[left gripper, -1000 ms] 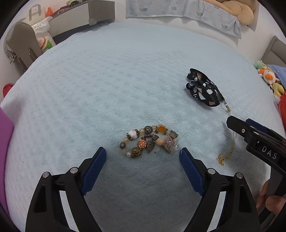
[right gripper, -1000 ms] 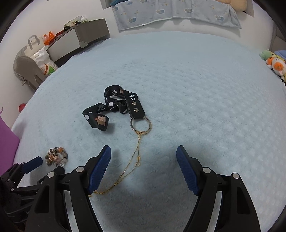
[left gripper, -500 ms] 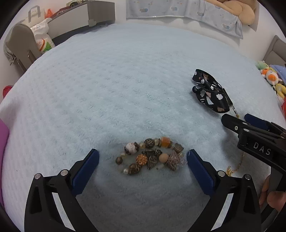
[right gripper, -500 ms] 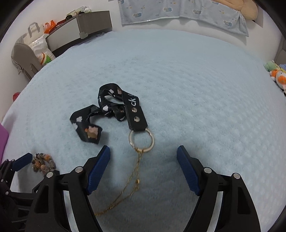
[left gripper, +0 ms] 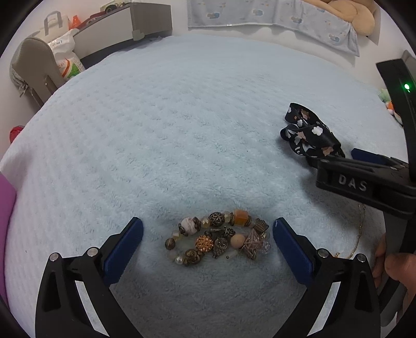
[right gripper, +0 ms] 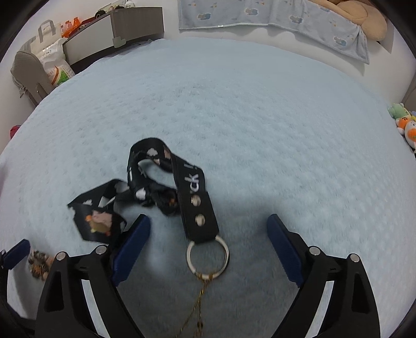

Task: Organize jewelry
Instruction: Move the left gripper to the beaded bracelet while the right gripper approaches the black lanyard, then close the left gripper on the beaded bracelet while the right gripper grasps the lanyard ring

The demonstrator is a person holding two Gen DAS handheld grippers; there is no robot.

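Observation:
A beaded bracelet point(left gripper: 218, 238) with brown, orange and pink beads lies on the light blue blanket point(left gripper: 182, 124), between the open blue fingers of my left gripper point(left gripper: 208, 243). A black patterned strap point(right gripper: 166, 187) with a metal ring point(right gripper: 207, 257) and a thin gold chain point(right gripper: 200, 299) lies in front of my right gripper point(right gripper: 209, 247), which is open with the ring between its fingers. The strap point(left gripper: 309, 135) and the right gripper point(left gripper: 364, 176) also show in the left wrist view. The bracelet point(right gripper: 39, 262) shows at the far left of the right wrist view.
A grey cabinet point(left gripper: 124, 28) and a bag point(left gripper: 65, 59) stand past the bed's far left. A folded blue blanket point(left gripper: 273, 15) lies at the back. Plush toys point(right gripper: 405, 127) sit at the right edge. A purple object point(left gripper: 5, 208) is at the left.
Both grippers have moved forward and lower. The bracelet now sits between the left fingers, and the ring now sits between the right fingers.

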